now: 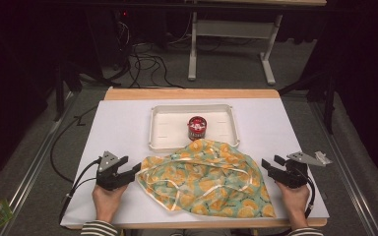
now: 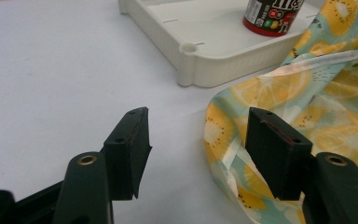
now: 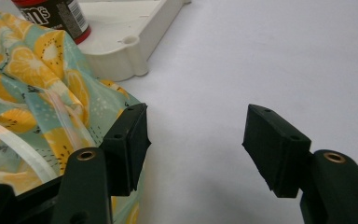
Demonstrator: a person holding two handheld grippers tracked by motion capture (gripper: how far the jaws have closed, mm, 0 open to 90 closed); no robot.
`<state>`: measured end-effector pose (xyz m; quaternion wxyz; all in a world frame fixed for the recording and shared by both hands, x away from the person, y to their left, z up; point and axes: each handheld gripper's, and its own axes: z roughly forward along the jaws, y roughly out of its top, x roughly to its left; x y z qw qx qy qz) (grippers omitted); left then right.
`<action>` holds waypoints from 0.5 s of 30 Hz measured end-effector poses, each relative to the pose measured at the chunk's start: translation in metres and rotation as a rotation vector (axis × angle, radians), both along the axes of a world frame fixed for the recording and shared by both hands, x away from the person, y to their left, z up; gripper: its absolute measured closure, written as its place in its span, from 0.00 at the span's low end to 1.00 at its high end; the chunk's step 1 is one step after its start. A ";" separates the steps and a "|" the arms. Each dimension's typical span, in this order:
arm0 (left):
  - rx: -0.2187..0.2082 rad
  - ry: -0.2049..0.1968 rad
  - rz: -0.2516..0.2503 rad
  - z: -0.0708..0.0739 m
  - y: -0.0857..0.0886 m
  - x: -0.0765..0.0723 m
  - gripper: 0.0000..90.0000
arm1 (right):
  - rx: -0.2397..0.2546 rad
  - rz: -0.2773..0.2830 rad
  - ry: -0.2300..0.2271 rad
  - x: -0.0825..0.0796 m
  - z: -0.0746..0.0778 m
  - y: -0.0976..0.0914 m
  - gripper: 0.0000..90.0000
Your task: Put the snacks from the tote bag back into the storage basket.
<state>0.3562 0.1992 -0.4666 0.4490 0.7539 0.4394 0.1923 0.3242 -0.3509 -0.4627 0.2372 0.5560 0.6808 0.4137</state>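
Note:
A crumpled teal cloth [image 1: 202, 177] printed with orange slices lies on the white table, its far edge over the front rim of a white tray [image 1: 160, 118]. A red and brown candy can [image 1: 197, 128] stands upright in the tray. My left gripper [image 1: 132, 165] is at the cloth's left edge, jaws open. In the left gripper view the cloth [image 2: 279, 88] reaches into the gap of the left gripper [image 2: 198, 114], and no pad presses on it. My right gripper [image 1: 270, 161] sits at the cloth's right edge, open. The right gripper [image 3: 196, 112] has bare table in its gap and the cloth [image 3: 28, 70] beside one jaw.
The tray [image 2: 223, 70] and the can [image 2: 270, 18] lie beyond the left jaws; the right gripper view has the tray's corner [image 3: 116, 60] and the can [image 3: 60, 14]. Bare table flanks the cloth. Cables [image 1: 147, 64] and a white desk frame [image 1: 193, 49] stand behind.

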 end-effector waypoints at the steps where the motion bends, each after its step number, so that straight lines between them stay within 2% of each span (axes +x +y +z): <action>1: -0.005 0.002 0.004 -0.001 0.000 0.001 0.44 | 0.002 -0.006 0.000 0.001 0.000 0.000 0.45; 10: 0.010 0.022 0.024 -0.007 0.000 0.006 0.44 | -0.021 -0.004 0.002 0.006 -0.004 0.001 0.45; 15: 0.014 0.031 0.027 -0.009 -0.002 0.009 0.44 | -0.017 -0.010 0.002 0.006 -0.006 0.003 0.45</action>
